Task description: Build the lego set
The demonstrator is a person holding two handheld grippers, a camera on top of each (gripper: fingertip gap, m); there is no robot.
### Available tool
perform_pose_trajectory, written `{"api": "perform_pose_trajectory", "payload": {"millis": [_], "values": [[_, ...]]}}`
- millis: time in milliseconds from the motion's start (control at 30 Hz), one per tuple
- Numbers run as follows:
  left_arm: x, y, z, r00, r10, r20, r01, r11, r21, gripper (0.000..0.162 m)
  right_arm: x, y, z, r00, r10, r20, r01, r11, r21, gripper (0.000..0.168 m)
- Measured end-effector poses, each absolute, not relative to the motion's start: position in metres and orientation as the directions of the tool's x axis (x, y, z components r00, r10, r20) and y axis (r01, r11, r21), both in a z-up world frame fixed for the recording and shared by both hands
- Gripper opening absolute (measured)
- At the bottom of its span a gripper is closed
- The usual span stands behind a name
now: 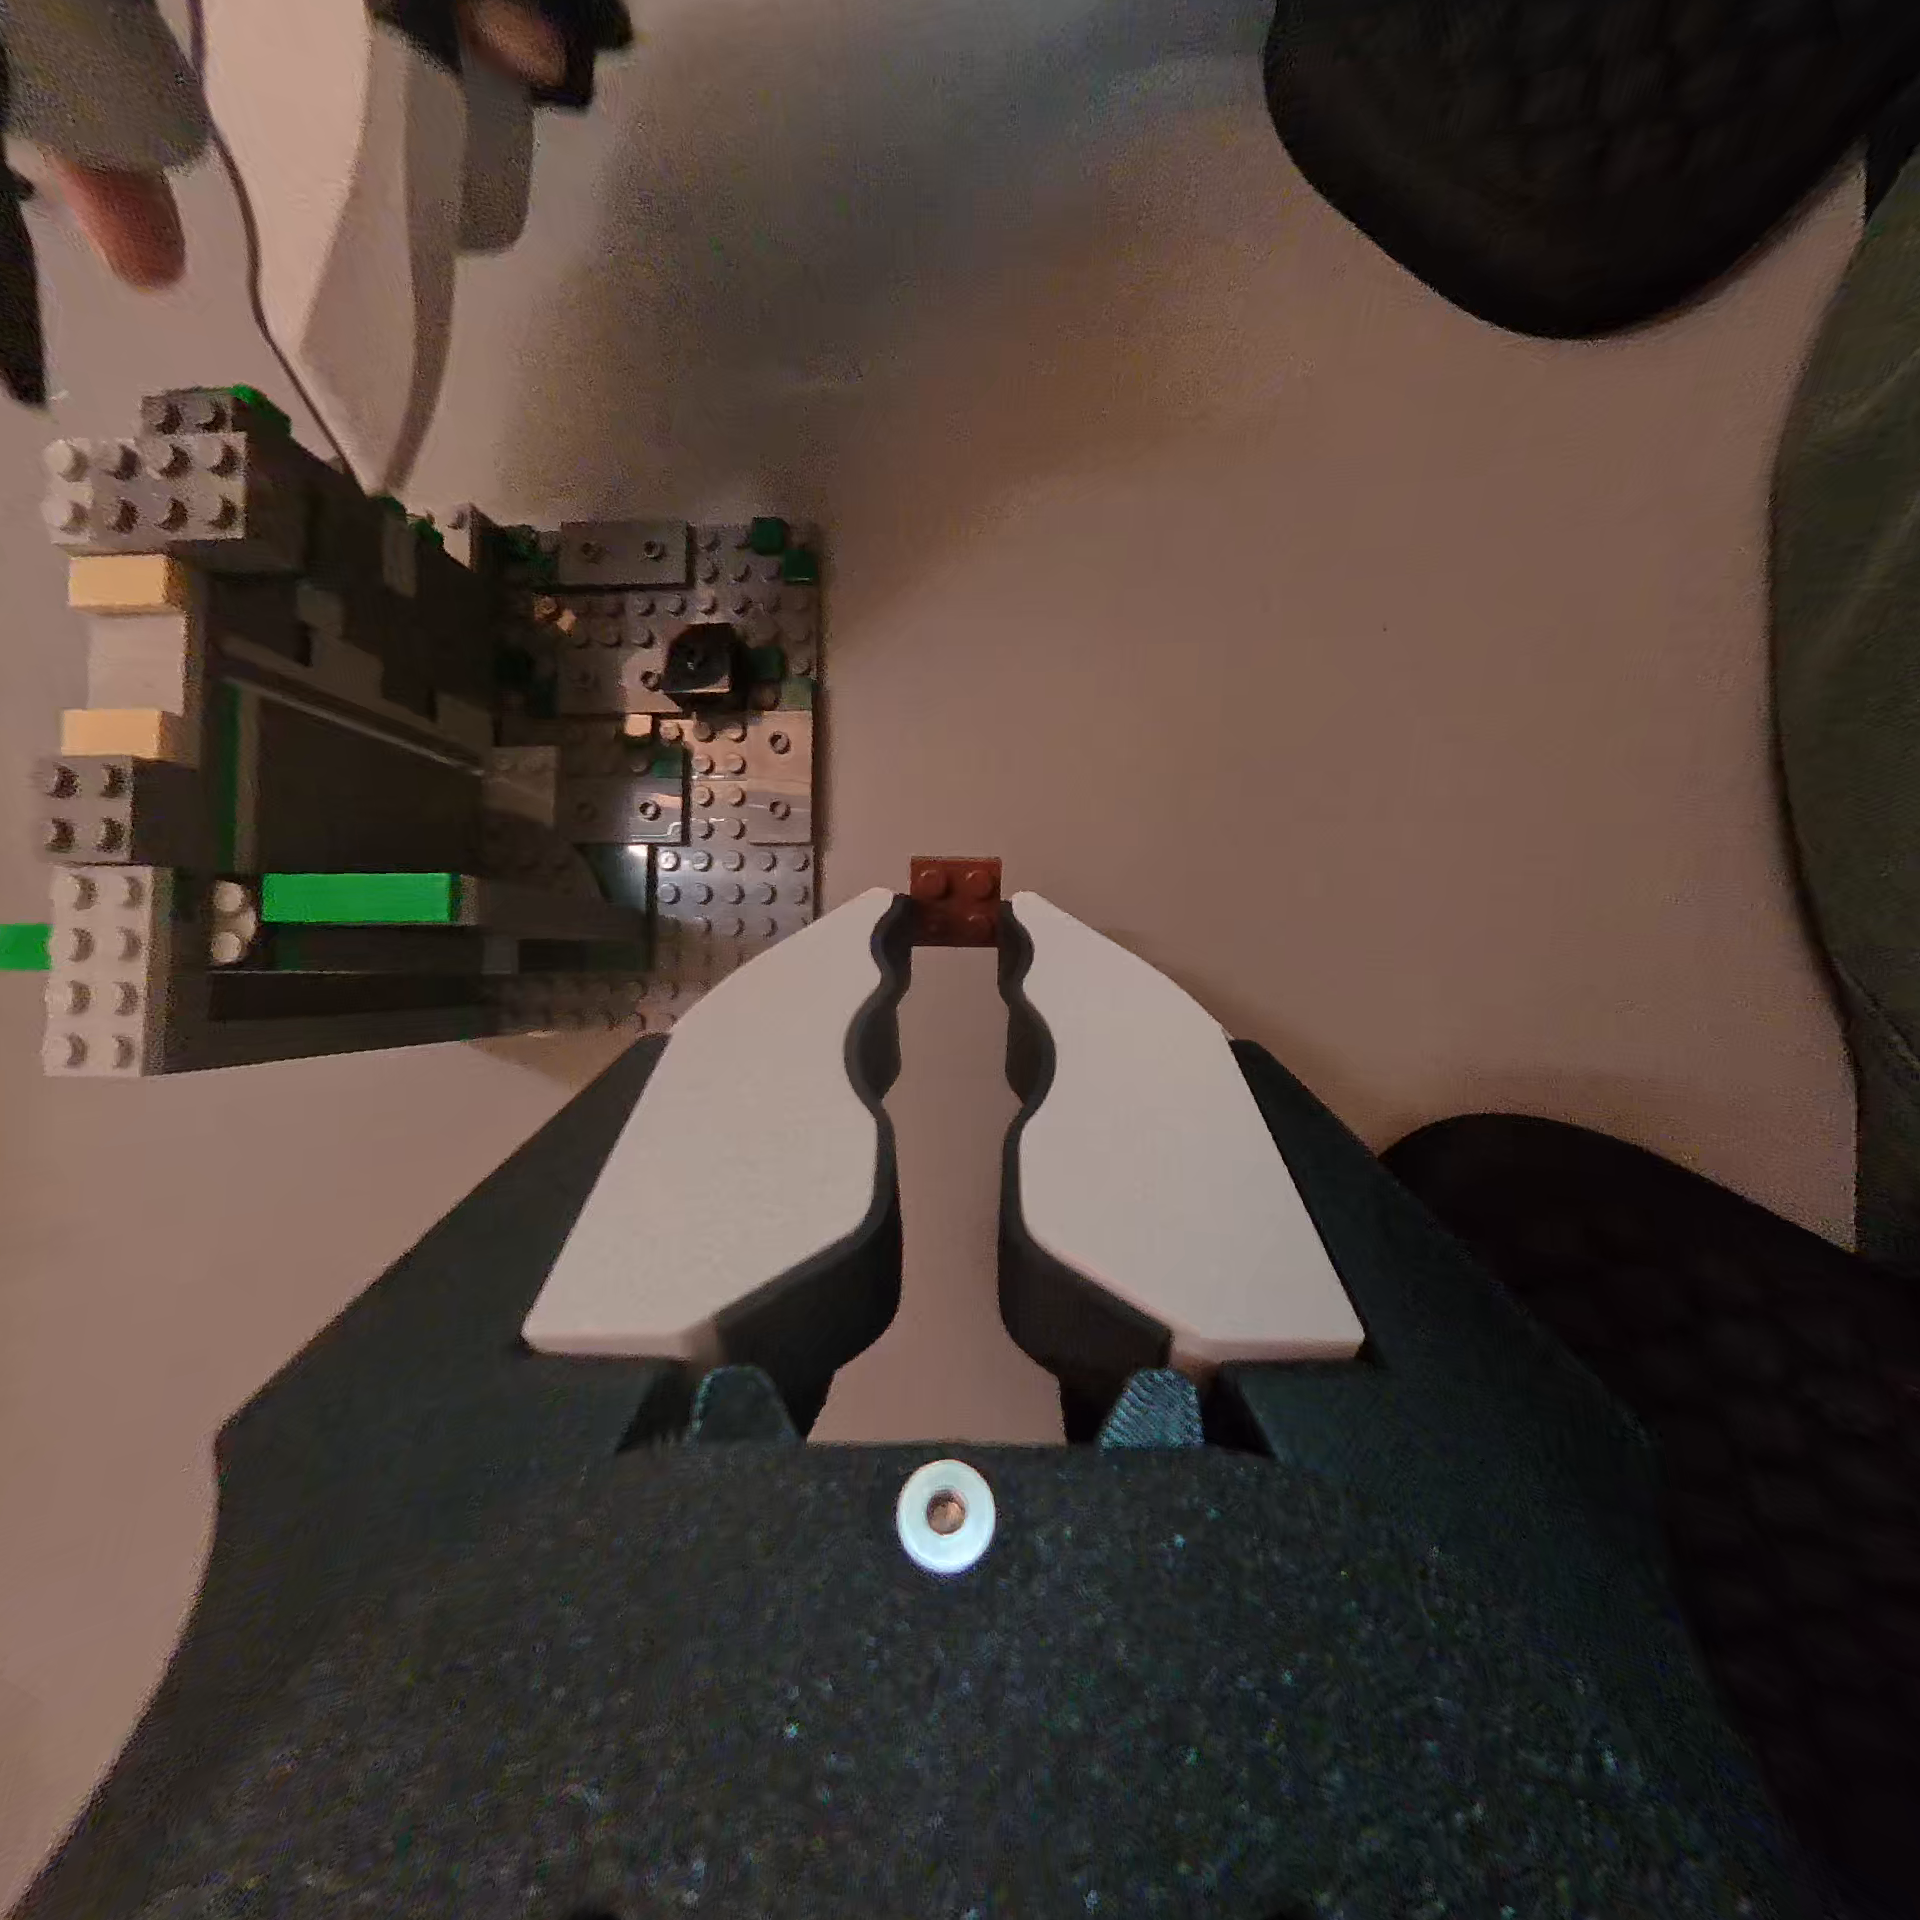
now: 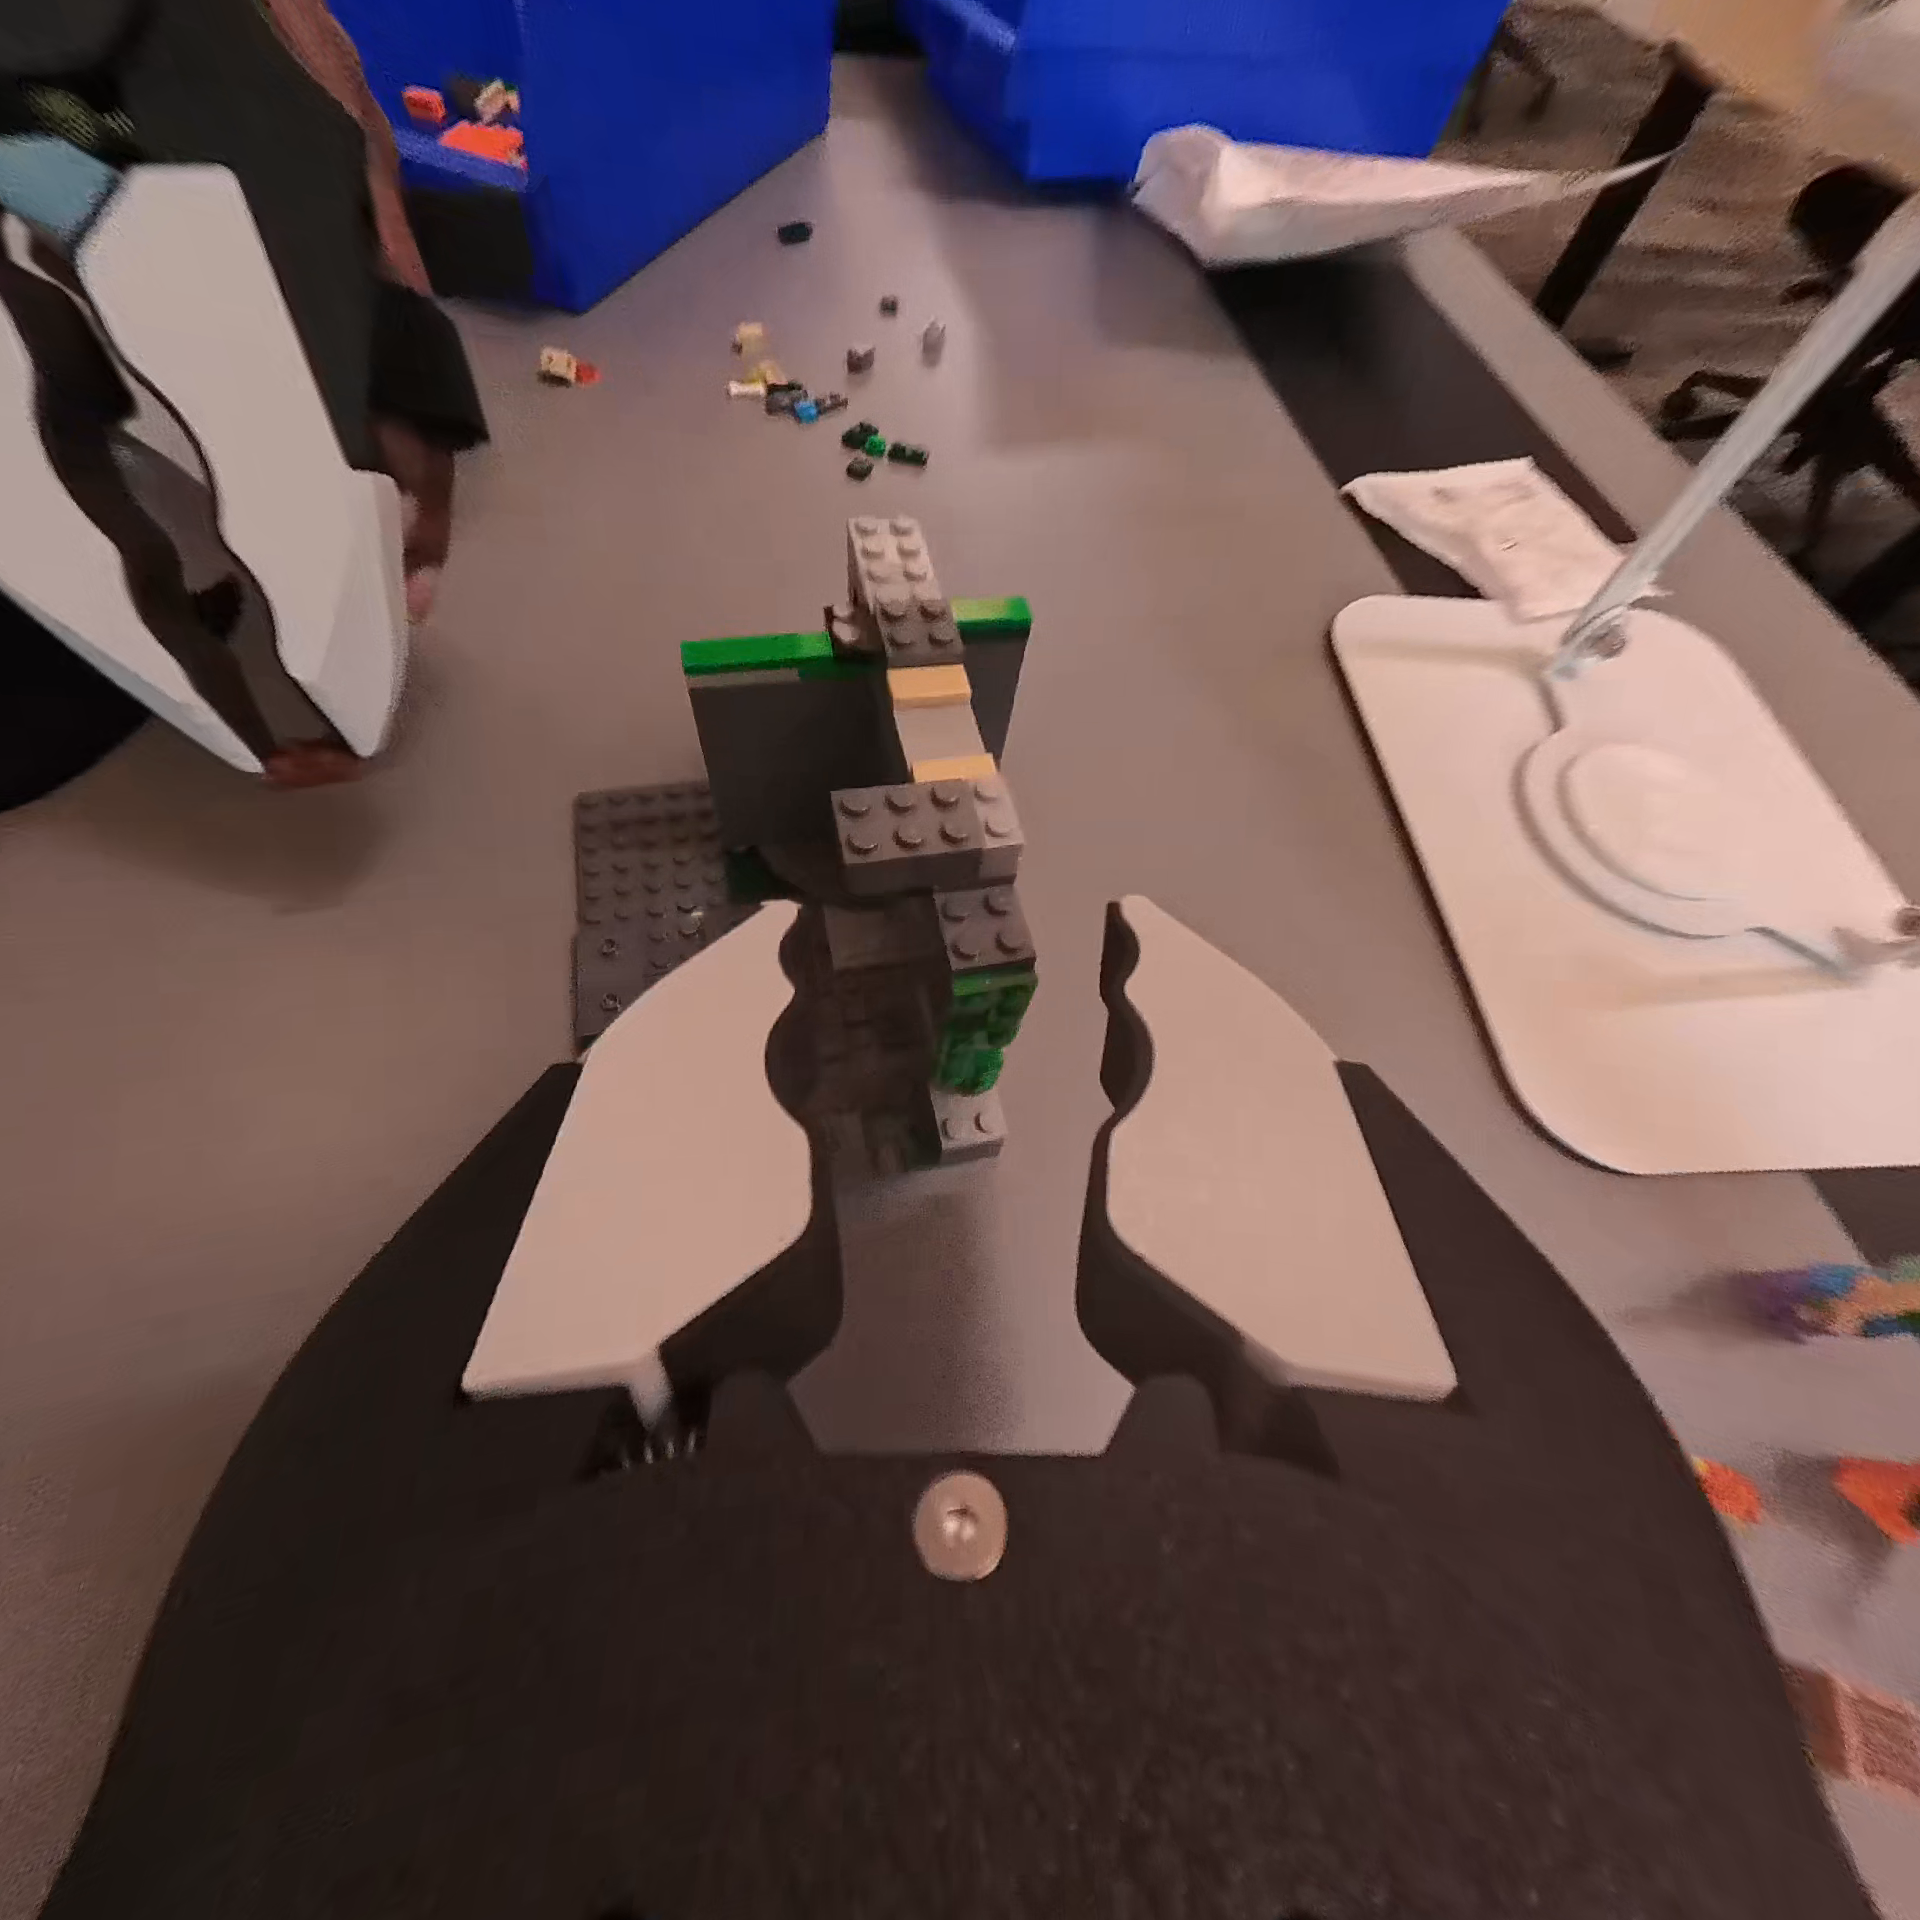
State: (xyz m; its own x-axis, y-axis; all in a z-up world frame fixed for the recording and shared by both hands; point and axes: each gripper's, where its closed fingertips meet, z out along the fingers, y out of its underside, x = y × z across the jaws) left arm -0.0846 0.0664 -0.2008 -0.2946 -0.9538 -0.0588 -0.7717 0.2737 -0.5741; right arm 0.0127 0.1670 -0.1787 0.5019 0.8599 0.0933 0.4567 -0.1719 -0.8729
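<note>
The left gripper (image 1: 956, 914), with white fingers and black inner pads, pinches a small reddish-brown square plastic brick (image 1: 956, 900) with four studs between its tips, above the pale grey table (image 1: 1247, 727). At about ten o'clock from this brick stands the half-built lego model (image 1: 436, 748), made of dark grey, light grey, tan and bright green bricks on a dark grey studded baseplate (image 2: 644, 883). The right gripper (image 2: 951, 925) is spread wide, and its fingers stand on both sides of the lower part of the model; I cannot tell if they touch it. At twelve o'clock behind the model lie small loose bricks (image 2: 821, 400), then blue plastic bins (image 2: 665, 135). At three o'clock rests a flat white tray (image 2: 1662, 883).
</note>
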Motion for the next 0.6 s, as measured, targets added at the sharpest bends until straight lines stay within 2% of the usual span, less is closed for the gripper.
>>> {"api": "perform_pose_trajectory", "payload": {"millis": [100,333,500,533,600], "values": [[-0.086,0.061,-0.204,-0.280,-0.959,-0.041,-0.774,0.251,-0.581,0.016,0.000,0.174,-0.193,0.462,0.881,0.097,0.479,-0.156,-0.864,0.039],[-0.089,0.061,-0.217,-0.218,-0.976,-0.009,-0.804,0.185,-0.566,0.015,0.010,0.203,-0.192,0.443,0.886,0.139,0.515,-0.124,-0.848,0.036],[-0.077,0.067,-0.222,-0.214,-0.977,0.005,-0.810,0.175,-0.559,0.015,0.013,0.213,-0.190,0.419,0.900,0.124,0.515,-0.123,-0.848,0.018],[-0.073,0.069,-0.223,-0.216,-0.976,0.004,-0.810,0.177,-0.560,0.015,0.014,0.213,-0.189,0.420,0.898,0.130,0.524,-0.123,-0.843,0.025],[-0.067,0.071,-0.225,-0.222,-0.975,0.007,-0.808,0.179,-0.562,0.015,0.017,0.212,-0.182,0.429,0.889,0.159,0.527,-0.103,-0.844,0.026]]}}
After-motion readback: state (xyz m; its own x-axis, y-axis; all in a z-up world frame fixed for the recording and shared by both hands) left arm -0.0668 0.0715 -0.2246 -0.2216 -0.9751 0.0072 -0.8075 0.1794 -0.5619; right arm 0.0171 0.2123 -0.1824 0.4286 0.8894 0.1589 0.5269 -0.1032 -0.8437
